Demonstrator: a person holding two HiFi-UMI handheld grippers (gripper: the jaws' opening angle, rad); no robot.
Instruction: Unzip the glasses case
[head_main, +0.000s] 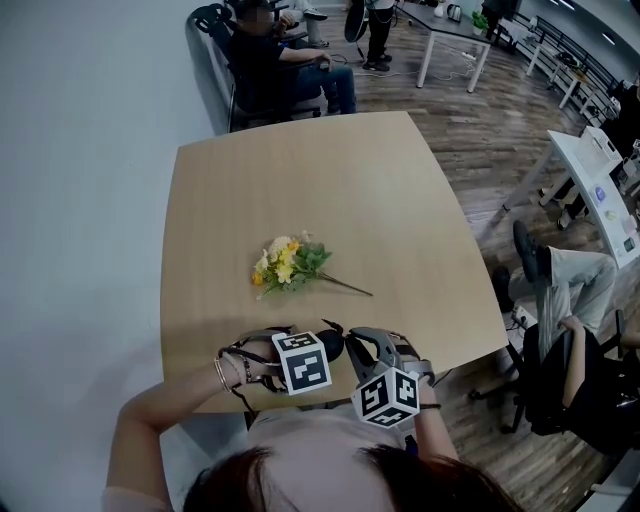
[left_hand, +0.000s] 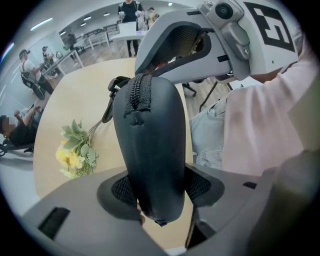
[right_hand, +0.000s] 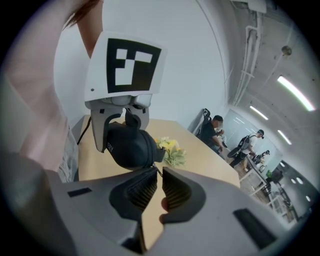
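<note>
Over the table's (head_main: 300, 180) near edge, the left gripper (left_hand: 160, 189) squeezes the black glasses case (left_hand: 150, 145). The right gripper (right_hand: 159, 173), nearly closed, seems to pinch the zip pull (right_hand: 156, 169). Pull slowly along the zip (left_hand: 139, 95), holding the case tight.

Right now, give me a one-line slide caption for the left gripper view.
Left gripper clamps the black glasses case while the right gripper pinches its zipper pull; flowers lie on the table behind.
</note>
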